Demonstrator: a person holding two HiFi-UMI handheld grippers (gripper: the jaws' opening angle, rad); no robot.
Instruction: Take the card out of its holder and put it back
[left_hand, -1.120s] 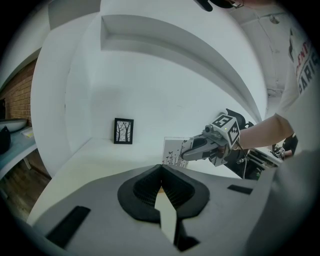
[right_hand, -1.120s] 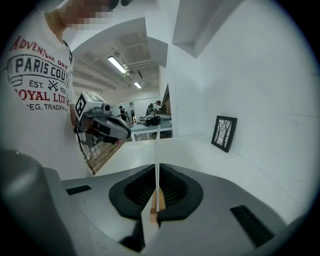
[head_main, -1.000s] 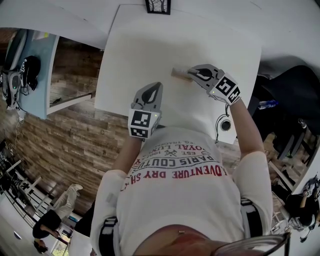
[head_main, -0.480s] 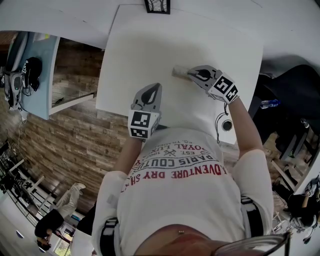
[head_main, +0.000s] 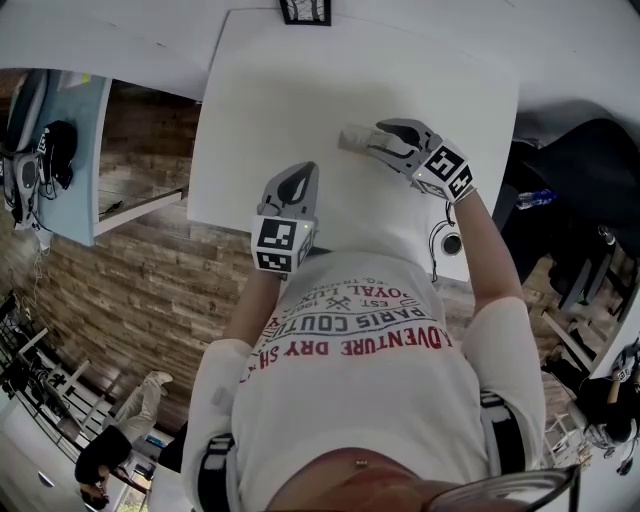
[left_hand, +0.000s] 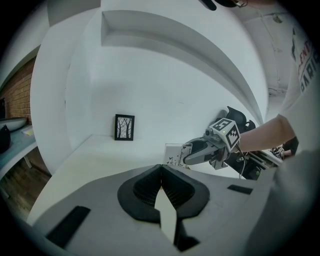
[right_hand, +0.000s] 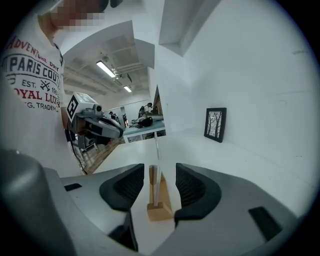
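On the white table (head_main: 290, 90) stands a clear card (right_hand: 153, 181) upright in a small wooden holder (right_hand: 160, 209), seen edge-on in the right gripper view. My right gripper (right_hand: 160, 179) straddles the card (head_main: 352, 138) with its jaws opening; a gap shows on each side, so the pads do not press it. In the left gripper view the card (left_hand: 177, 154) shows its printed face, with the right gripper (left_hand: 189, 159) at its edge. My left gripper (head_main: 306, 170) hovers over the table's near edge, shut and empty (left_hand: 161, 169).
A small black-framed picture (head_main: 305, 10) leans against the wall at the table's far edge (left_hand: 124, 127). A black cable and a round device (head_main: 450, 243) lie at the table's right edge. Wooden floor and a blue desk (head_main: 70, 150) are to the left.
The right gripper's jaws have parted around the card at the holder. The left gripper has stayed where it was.
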